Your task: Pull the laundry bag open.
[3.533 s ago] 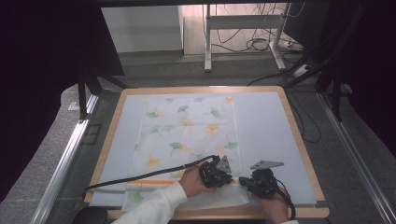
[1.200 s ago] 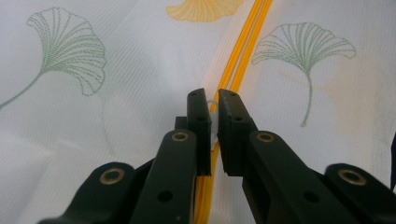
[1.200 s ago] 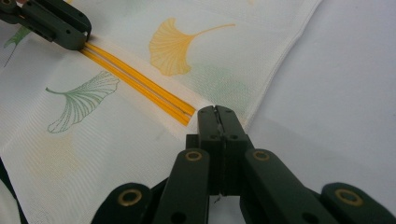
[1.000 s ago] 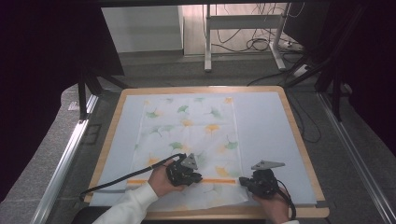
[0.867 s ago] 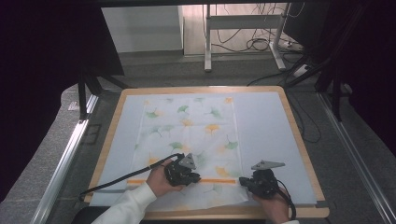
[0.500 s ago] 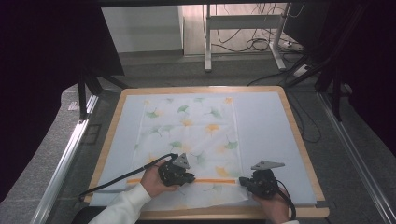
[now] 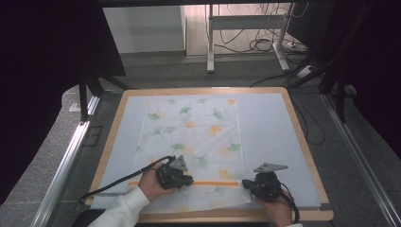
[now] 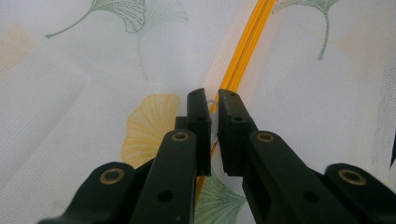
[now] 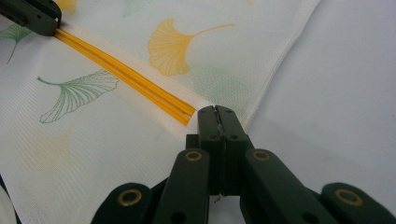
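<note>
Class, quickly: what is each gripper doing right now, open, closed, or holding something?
Left gripper: closed on the small white zipper pull of the orange zipper.
Right gripper: closed on the white ginkgo-leaf mesh bag at the zipper's end.

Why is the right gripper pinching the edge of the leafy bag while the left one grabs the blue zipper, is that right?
Almost. The zipper is orange, not blue, as the right gripper view shows. The rest holds: the right gripper is shut on the leafy bag at its edge by the zipper's end, and the left gripper is shut at the zipper, on what looks like its small pull.
</note>
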Available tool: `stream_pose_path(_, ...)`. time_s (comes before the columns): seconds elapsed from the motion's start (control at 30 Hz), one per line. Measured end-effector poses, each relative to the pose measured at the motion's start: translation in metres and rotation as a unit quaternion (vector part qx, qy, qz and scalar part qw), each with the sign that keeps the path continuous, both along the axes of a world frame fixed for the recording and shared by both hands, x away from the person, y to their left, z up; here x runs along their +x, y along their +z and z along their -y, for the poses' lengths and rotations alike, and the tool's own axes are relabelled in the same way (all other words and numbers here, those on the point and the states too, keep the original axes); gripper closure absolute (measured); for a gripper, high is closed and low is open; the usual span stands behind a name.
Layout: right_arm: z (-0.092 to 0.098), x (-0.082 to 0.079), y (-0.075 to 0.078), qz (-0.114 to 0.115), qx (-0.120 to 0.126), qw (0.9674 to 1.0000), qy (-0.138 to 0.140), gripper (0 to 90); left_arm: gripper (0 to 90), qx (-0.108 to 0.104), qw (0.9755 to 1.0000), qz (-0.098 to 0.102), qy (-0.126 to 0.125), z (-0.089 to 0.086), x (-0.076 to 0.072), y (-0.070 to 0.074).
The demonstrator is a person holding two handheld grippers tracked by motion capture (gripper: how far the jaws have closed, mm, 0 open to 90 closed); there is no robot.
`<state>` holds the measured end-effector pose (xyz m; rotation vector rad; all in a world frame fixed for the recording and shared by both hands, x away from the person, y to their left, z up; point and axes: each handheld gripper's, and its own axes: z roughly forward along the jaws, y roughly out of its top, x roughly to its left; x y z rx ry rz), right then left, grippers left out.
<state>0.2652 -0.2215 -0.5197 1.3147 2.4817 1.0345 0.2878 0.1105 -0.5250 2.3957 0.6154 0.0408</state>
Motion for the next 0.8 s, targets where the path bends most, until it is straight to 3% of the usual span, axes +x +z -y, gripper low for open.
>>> stream_pose_path(0.5,0.000,0.000,0.000,0.001,0.003,1.0000,-0.001,89.3,85.0,0.004,1.0000,-0.001,0.003,-0.010,-0.002,0.000)
stream_pose_path(0.8,0.000,0.000,0.000,0.001,0.002,1.0000,0.000,89.3,85.0,0.000,0.9998,-0.007,0.016,-0.025,-0.003,-0.001)
